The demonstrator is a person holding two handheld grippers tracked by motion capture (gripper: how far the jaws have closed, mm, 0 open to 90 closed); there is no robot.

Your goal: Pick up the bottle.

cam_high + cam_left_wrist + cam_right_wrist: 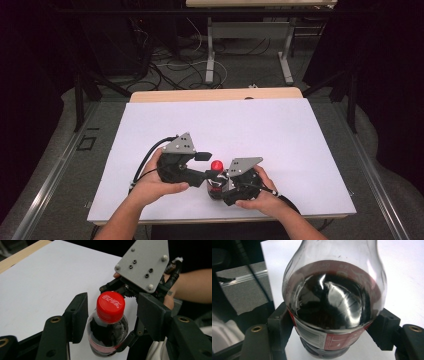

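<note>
The right gripper [226, 186] clamps the cola bottle [216, 184] by its labelled body to steady it upright on the white table [280, 135], while the left gripper [206, 165] straddles the red cap [110, 306], jaws parted, not touching it.

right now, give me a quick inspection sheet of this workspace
surface: white sheet over a wooden table, bare apart from the job's things.
job's things: small cola bottle upright, dark drink inside, red cap on.
clutter: nothing seen.
grippers: right gripper clamped on the bottle's body at the label; left gripper has its jaws either side of the cap, gaps showing, not pressing.
cables: a black cable loops from the left gripper; loose wires lie on the floor beyond the table.
surroundings: dark curtained room, grey floor, another table's legs at the back.
</note>
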